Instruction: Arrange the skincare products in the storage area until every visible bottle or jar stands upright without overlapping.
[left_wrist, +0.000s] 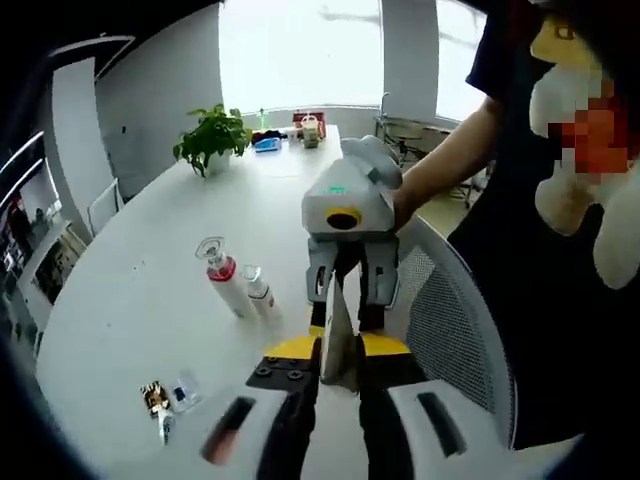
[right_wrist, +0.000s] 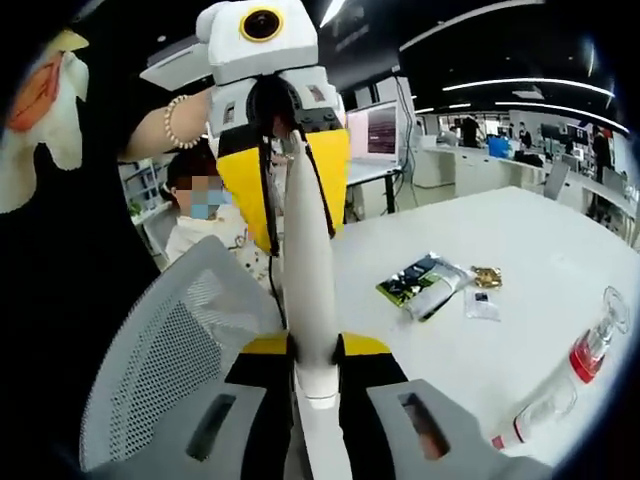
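Observation:
A white tube (left_wrist: 337, 335) is held in the air between both grippers, above a mesh chair. My left gripper (left_wrist: 338, 352) is shut on the end nearest it. My right gripper (left_wrist: 350, 288) comes in from the top right and grips the far end. In the right gripper view the same white tube (right_wrist: 308, 250) rises from my right gripper (right_wrist: 315, 352) up to the left gripper (right_wrist: 285, 135). Two small bottles, one with a red band and clear cap (left_wrist: 225, 280) and a smaller white one (left_wrist: 260, 293), sit side by side on the white table (left_wrist: 150, 290), apparently lying down. The red-banded bottle (right_wrist: 575, 365) also appears at the right.
A grey mesh chair (left_wrist: 445, 310) (right_wrist: 175, 345) stands at the table's edge below the tube. Small sachets (left_wrist: 165, 398) lie near the front. A green packet (right_wrist: 420, 280) and a gold sachet (right_wrist: 487, 275) rest mid-table. A potted plant (left_wrist: 210, 135) and boxes (left_wrist: 305, 125) stand far off. A person sits behind the chair.

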